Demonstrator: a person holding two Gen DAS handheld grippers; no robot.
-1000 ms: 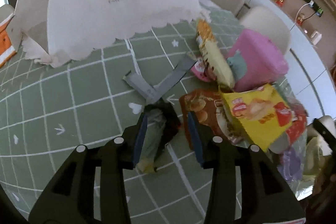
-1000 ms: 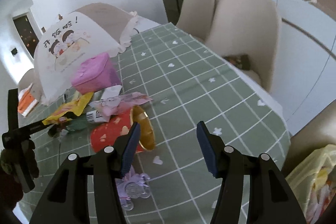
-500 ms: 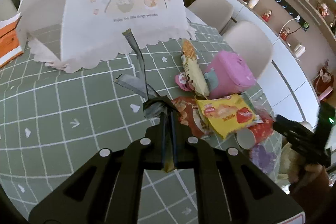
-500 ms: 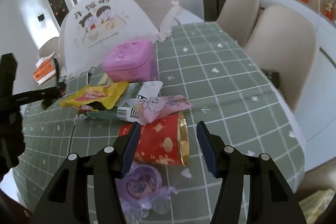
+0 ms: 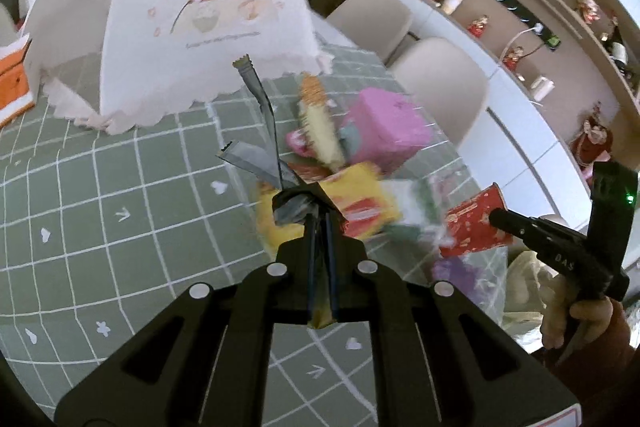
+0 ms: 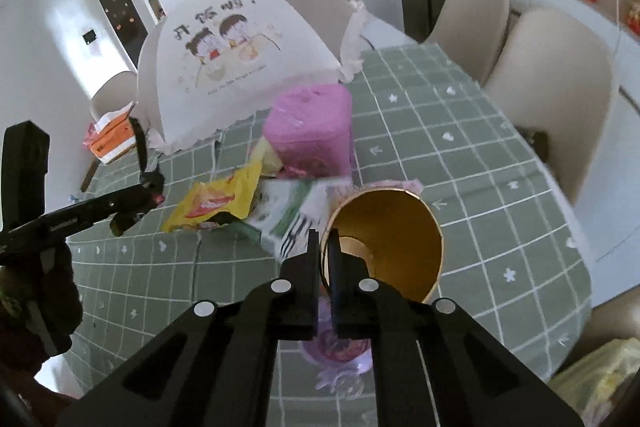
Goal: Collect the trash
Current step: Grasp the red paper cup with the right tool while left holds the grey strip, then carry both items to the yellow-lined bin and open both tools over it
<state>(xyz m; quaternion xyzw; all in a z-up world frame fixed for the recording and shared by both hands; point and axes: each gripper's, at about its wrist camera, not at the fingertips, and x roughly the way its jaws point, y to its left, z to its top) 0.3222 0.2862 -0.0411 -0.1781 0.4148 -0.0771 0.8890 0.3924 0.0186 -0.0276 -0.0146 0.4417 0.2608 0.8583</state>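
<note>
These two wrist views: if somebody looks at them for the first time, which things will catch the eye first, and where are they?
First, the left gripper, shut on a crumpled grey wrapper held above the green checked tablecloth. Next, the right gripper, pinching the rim of a red paper cup whose gold inside faces the camera. Behind both stand a pink box amid bright snack bags, and a large white food cover with two cartoon children.

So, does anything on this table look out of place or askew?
A loose heap of snack wrappers sprawls over the green tablecloth beside a pink box. The red paper cup hangs tipped sideways, rim pinched in the right claw. Nothing looks spilled.
</note>
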